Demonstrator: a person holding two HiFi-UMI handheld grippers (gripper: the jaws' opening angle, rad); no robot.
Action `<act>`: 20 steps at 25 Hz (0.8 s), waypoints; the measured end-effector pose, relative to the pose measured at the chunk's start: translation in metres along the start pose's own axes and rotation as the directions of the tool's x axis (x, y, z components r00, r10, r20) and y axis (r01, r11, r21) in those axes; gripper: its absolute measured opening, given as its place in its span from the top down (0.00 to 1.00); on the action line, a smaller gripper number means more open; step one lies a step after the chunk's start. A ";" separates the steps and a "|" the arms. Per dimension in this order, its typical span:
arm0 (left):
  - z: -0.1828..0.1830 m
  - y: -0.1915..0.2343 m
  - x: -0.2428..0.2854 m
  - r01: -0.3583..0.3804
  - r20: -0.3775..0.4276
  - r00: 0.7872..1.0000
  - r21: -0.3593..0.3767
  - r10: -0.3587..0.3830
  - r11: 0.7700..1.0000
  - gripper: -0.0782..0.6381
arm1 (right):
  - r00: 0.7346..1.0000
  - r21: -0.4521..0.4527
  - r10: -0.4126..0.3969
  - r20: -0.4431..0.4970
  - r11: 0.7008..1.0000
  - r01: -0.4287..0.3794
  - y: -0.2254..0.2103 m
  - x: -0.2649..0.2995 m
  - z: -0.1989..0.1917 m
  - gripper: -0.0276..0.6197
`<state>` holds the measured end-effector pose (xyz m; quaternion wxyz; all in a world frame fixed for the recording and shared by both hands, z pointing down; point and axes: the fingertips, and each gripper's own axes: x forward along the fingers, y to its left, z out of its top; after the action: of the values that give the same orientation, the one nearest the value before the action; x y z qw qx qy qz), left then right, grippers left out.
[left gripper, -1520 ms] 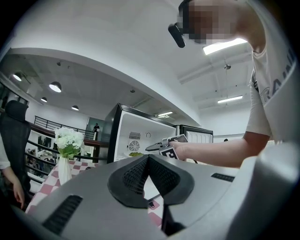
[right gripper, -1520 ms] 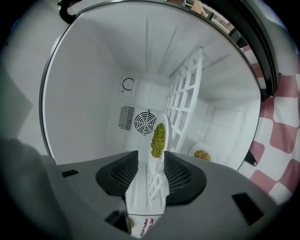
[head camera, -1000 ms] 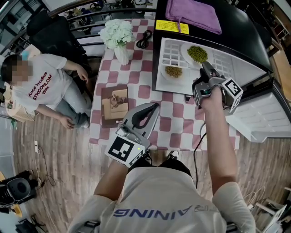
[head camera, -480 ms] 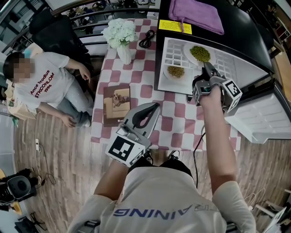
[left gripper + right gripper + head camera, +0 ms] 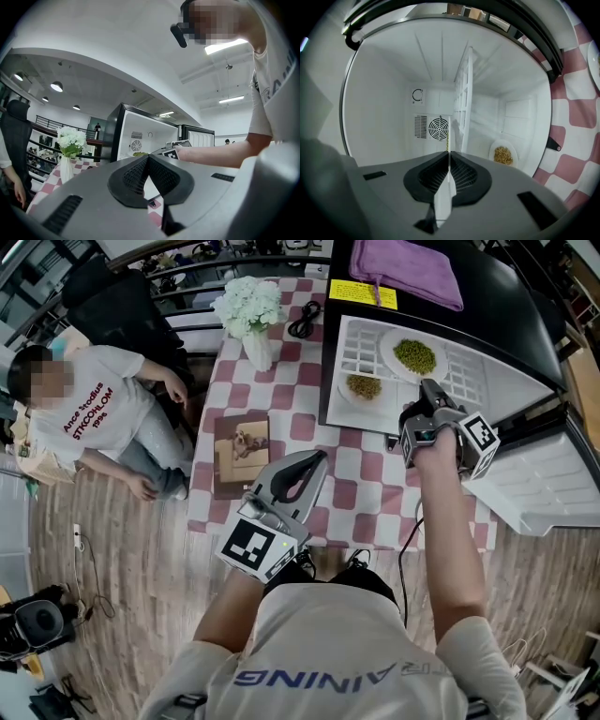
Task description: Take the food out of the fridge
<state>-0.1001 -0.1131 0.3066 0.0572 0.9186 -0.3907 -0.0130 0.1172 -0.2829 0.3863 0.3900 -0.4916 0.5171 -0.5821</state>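
The small black fridge (image 5: 487, 306) stands open on the checked table (image 5: 300, 427). Inside are a white plate of green food (image 5: 413, 354) and a white plate of brownish food (image 5: 364, 386); the brownish plate (image 5: 503, 154) also shows in the right gripper view. My right gripper (image 5: 427, 390) reaches into the fridge at the green plate's near rim. Its jaws have just been closing and are shut on that rim, seen edge-on as a thin white strip (image 5: 446, 187). My left gripper (image 5: 317, 459) hovers over the table's near side, shut with nothing in it (image 5: 148, 157).
A purple cloth (image 5: 403, 268) lies on the fridge's top. The white fridge door (image 5: 553, 484) hangs open at the right. A vase of white flowers (image 5: 248, 310), a black cable (image 5: 302, 320) and a brown picture card (image 5: 241, 454) are on the table. A person (image 5: 84, 418) sits left.
The right gripper has shifted slightly toward the fridge's near edge, staying at the green plate's rim. The left gripper has not moved.
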 end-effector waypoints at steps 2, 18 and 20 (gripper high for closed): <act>0.000 0.000 0.001 0.001 0.000 1.000 0.001 -0.001 1.000 0.88 | 1.000 -0.002 0.005 -0.001 1.000 -0.005 -0.001 -0.008 -0.001 0.91; -0.002 -0.001 0.003 -0.004 -0.004 1.000 0.002 0.004 1.000 0.88 | 0.997 0.008 0.030 -0.070 1.000 -0.029 -0.011 -0.009 -0.016 0.87; -0.002 -0.001 0.003 -0.005 -0.004 1.000 0.002 0.005 1.000 0.88 | 0.997 0.026 0.035 -0.071 0.999 -0.033 -0.010 -0.006 -0.017 0.87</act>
<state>-0.0973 -0.1149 0.3086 0.0571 0.9177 -0.3929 -0.0108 0.1019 -0.2722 0.3952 0.3874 -0.4567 0.5318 -0.5989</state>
